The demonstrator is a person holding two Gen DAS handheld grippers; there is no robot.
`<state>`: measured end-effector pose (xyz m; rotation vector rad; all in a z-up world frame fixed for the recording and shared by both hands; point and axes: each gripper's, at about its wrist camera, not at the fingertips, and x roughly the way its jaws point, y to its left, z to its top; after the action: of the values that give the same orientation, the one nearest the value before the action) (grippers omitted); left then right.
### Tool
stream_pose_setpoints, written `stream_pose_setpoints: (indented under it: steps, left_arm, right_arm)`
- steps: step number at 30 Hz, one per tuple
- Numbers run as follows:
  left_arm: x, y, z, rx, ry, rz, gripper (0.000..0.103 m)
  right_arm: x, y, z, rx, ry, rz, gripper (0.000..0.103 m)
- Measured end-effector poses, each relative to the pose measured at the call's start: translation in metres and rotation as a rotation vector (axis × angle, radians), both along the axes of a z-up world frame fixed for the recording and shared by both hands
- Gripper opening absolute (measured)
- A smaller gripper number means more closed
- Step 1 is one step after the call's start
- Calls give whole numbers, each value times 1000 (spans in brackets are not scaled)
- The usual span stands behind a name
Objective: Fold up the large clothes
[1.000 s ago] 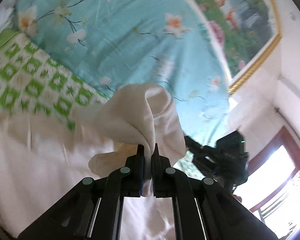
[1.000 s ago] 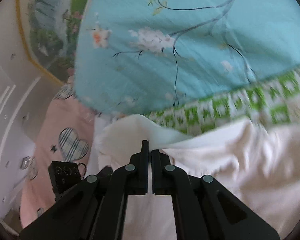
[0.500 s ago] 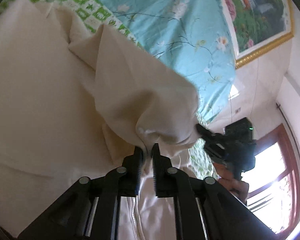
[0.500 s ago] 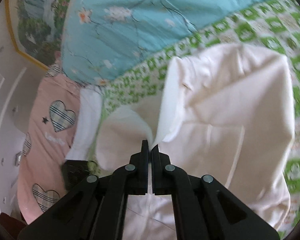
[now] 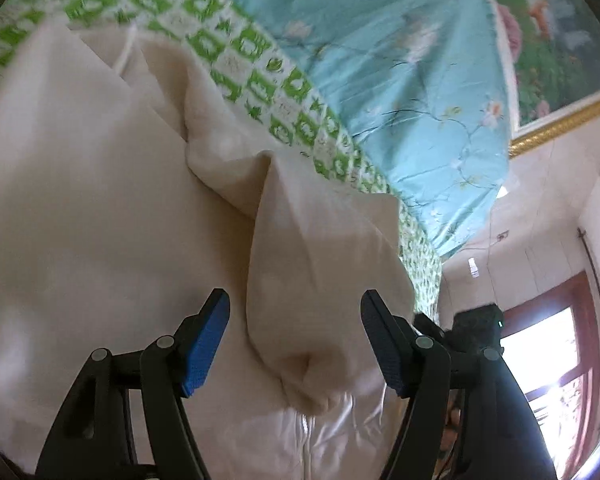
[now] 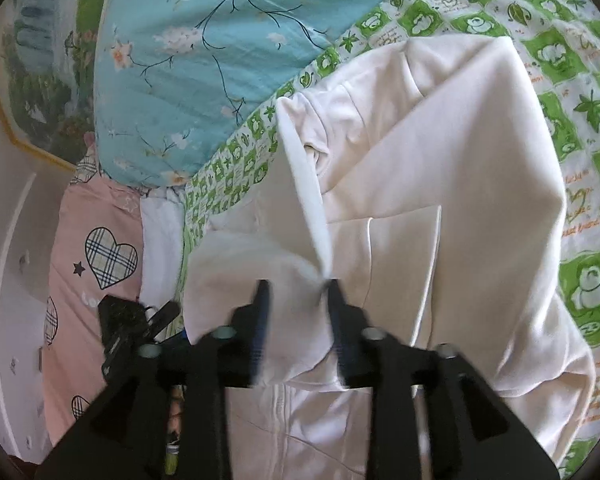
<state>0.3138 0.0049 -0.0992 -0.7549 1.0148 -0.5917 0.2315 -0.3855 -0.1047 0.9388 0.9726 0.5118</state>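
One cream garment (image 6: 440,184) is being seen spread on the green-checked bedsheet (image 6: 560,52), w/ its lower part cut off by both frames and partly hidden behind the gripper arms. The left gripper (image 5: 296,334) is being opened wide, a bunched fold lying between the blue pads (image 5: 204,340) but not being pressed. The right gripper (image 6: 296,308) is being blurred by motion; jaws are being opened, a fold between them, apparently no longer pinched.

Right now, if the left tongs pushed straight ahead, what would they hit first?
The cream garment's bunched fold, which sits between the opening jaws of the left tongs, untouched by the pads. Beyond it probably comes the green checked sheet; depth is unclear.
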Motion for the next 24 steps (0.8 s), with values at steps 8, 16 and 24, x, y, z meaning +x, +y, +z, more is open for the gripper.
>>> stream_pose_setpoints:
  steps: [8, 16, 24]
  left_arm:
    - [20, -30, 2, 42, -55, -90, 11]
    - [8, -23, 19, 108, -115, -93, 4]
    - [-46, 2, 17, 129, -106, -120, 15]
  right_arm:
    - [10, 22, -10, -28, 25, 36, 43]
    - [-9, 12, 15, -197, -43, -45, 44]
    - [-48, 106, 71, -479, -374, 288, 57]
